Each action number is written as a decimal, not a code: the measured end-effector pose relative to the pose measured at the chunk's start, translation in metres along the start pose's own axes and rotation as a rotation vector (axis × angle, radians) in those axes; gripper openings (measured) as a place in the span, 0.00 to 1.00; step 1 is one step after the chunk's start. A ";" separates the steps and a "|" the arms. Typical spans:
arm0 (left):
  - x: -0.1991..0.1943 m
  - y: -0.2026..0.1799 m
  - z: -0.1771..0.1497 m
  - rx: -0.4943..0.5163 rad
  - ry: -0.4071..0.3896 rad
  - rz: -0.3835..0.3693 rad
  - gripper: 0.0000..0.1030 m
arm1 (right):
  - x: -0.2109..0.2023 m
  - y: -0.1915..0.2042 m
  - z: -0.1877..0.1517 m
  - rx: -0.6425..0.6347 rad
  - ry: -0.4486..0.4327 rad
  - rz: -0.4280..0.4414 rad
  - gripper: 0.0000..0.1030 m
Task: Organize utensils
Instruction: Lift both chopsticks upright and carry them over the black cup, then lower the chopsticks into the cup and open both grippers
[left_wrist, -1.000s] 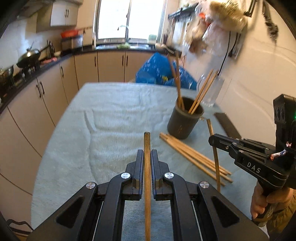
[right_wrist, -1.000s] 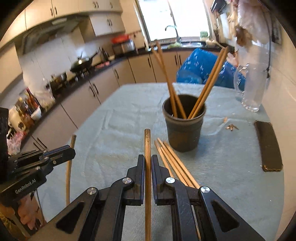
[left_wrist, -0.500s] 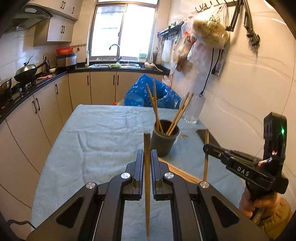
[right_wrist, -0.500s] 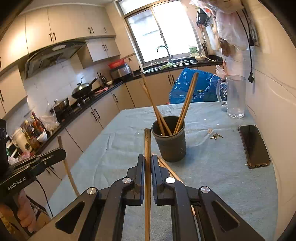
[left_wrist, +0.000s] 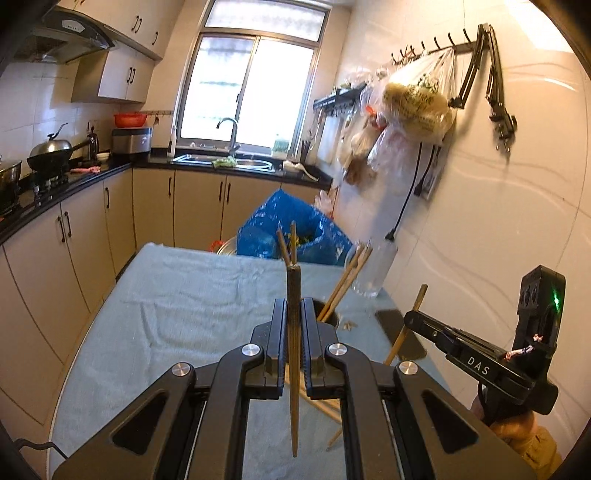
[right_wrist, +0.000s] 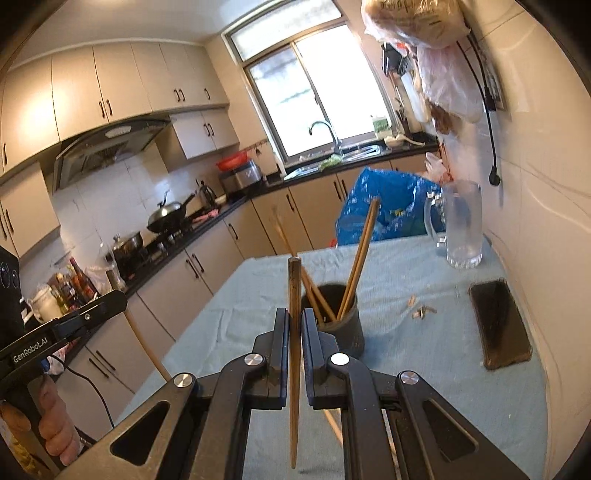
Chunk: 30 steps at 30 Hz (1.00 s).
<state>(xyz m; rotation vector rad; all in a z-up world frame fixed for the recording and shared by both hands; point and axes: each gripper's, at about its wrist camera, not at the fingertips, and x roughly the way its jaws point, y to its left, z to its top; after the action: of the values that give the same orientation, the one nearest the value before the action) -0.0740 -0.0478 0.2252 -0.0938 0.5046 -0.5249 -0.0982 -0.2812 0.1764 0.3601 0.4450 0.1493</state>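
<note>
Clearly each chopstick is a light, stiff, slender wooden rod, smooth and a little slippery, so it will pivot or slide in a pinch unless held firmly near its middle. The left gripper (left_wrist: 294, 332) has its fingers closed tight on one chopstick (left_wrist: 294, 295), which stands nearly upright between them, thick squared end up and thin tip hanging below. The right gripper (right_wrist: 294, 334) is closed the same way on a second chopstick (right_wrist: 294, 291), taken at about mid-length. Both are held in the air above the surface (right_wrist: 406, 369), which is covered with a pale blue-green cloth of soft, nubbly weave that should keep loose sticks from rolling. Ahead stands the dark round cup (right_wrist: 349, 328), matte and straight-walled, with several chopsticks already leaning in it at angles; its mouth is narrow, so I judge a stick needs to go in tip first and fairly steep. More loose chopsticks (left_wrist: 325, 406) lie on the cloth just in front of the cup, partly hidden by the fingers. Off to the side are a black phone (right_wrist: 500, 325) and a clear glass mug (right_wrist: 461, 225), hard and breakable.
</note>
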 end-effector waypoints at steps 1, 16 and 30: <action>0.002 -0.001 0.004 0.000 -0.005 -0.001 0.06 | 0.000 -0.001 0.004 0.002 -0.008 0.000 0.07; 0.065 -0.035 0.092 0.020 -0.197 0.049 0.06 | 0.010 -0.008 0.096 -0.017 -0.238 -0.072 0.07; 0.171 -0.022 0.072 -0.029 0.007 0.084 0.06 | 0.081 -0.049 0.071 0.049 -0.116 -0.141 0.07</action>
<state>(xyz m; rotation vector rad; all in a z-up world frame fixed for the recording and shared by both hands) 0.0785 -0.1553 0.2179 -0.0979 0.5207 -0.4358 0.0085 -0.3309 0.1858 0.3818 0.3587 -0.0199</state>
